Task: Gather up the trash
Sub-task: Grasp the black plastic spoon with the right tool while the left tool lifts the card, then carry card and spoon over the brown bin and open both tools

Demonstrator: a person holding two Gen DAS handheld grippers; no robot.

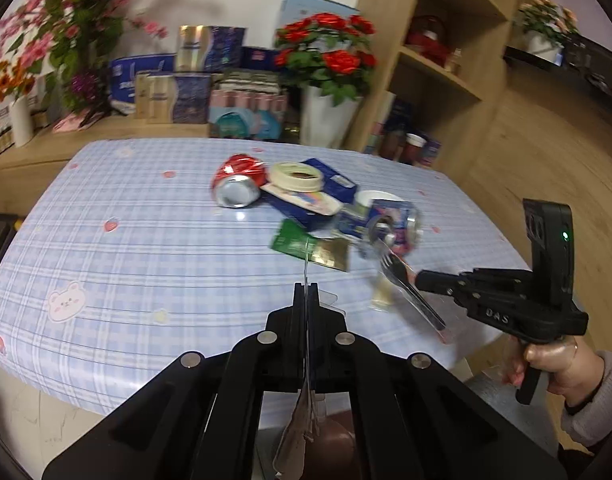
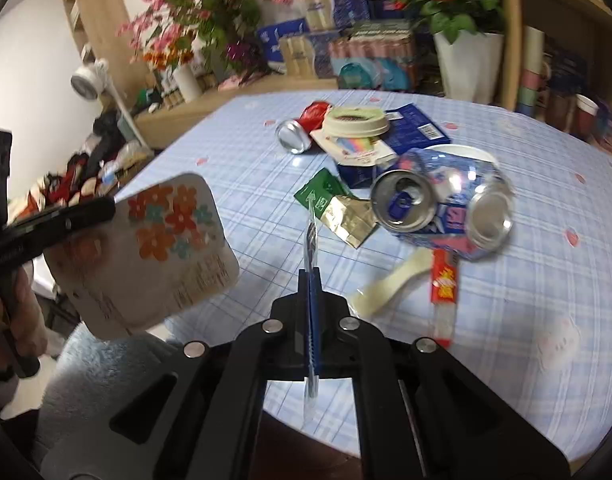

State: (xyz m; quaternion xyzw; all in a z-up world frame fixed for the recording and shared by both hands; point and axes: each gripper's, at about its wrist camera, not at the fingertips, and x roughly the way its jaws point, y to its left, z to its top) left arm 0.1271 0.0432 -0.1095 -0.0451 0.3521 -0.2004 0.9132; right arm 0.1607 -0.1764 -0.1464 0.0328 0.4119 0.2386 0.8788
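Edgewise, flowered lid (image 2: 146, 252) inside left gripper (image 1: 306, 292) jaws.

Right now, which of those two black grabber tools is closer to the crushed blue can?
The right gripper. Its closed fingers pinch a wrapped plastic fork just in front of the crushed blue can. The left gripper, closed on a flowered foil lid, sits farther back, toward the table's near edge.

Bare checked tablecloth (image 1: 138, 240) is lying open across the near and left side, giving clear passage. Trash is crowding the middle and right: red can (image 1: 236, 184), tape roll (image 1: 296, 176), blue box (image 2: 409, 130), crushed blue can (image 2: 441, 204), green-gold wrapper (image 2: 337, 208). Red sachet (image 2: 443, 280) is blocking the near right edge. White planter (image 1: 325, 116) and shelf unit (image 1: 437, 64) are closing off the far side.
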